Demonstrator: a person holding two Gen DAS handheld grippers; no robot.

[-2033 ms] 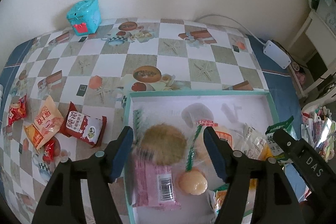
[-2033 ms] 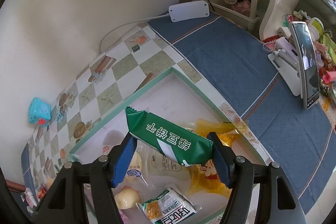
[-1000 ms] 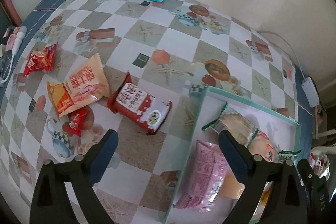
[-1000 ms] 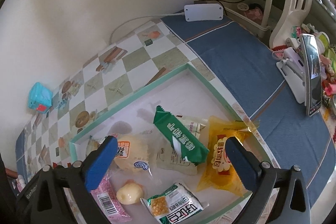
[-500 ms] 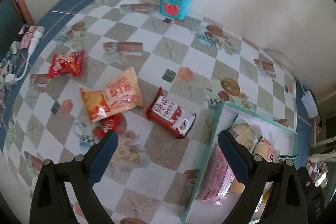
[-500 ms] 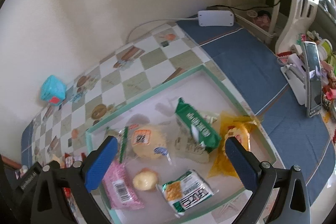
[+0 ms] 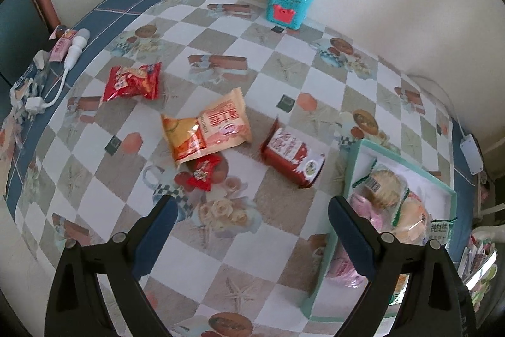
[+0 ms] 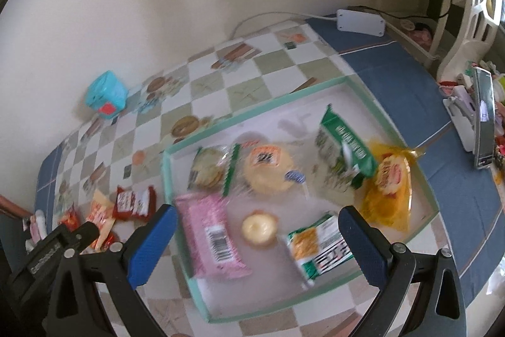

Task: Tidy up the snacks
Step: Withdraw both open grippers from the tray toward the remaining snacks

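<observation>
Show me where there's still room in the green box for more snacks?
The far end of the tray, behind the round yellow cake and green packet, is bare. A small patch lies by the near corner under the pink packet. The middle is crowded.

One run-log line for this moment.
left tongs: open, empty | right tongs: open, empty | tray: seven snacks | tablecloth: four loose packets
</observation>
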